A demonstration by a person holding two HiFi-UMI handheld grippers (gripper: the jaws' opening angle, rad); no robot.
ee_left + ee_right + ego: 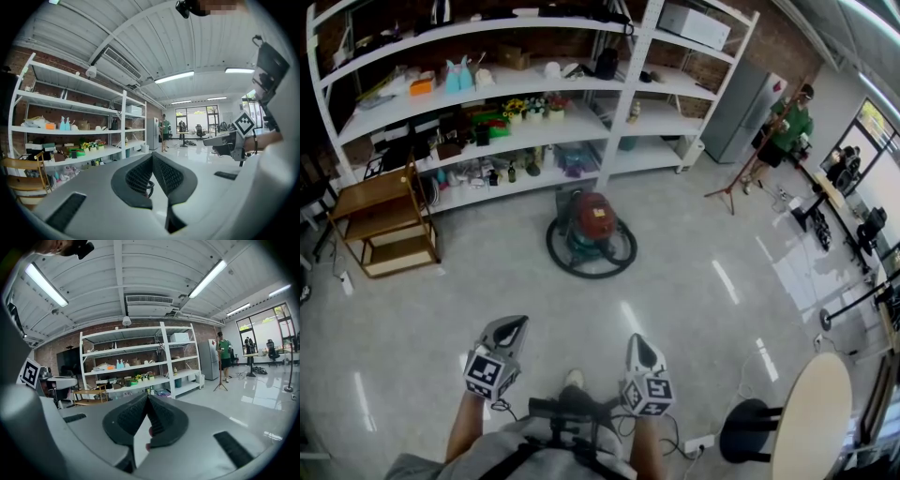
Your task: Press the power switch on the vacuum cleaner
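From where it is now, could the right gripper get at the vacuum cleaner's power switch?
Probably not yet. The right gripper, jaws together, is held close to the person's body, while the vacuum cleaner stands well off across the floor by the shelves. Nothing blocks the way; walking closer should do.

Pretty big room tbh, glossy grey floor [694, 281], tall white shelves [534, 84] packed with stuff against a brick wall [140, 326], a wooden rack [384, 220] at their left, strip lights [44, 284] overhead, big windows [262, 333] far right.
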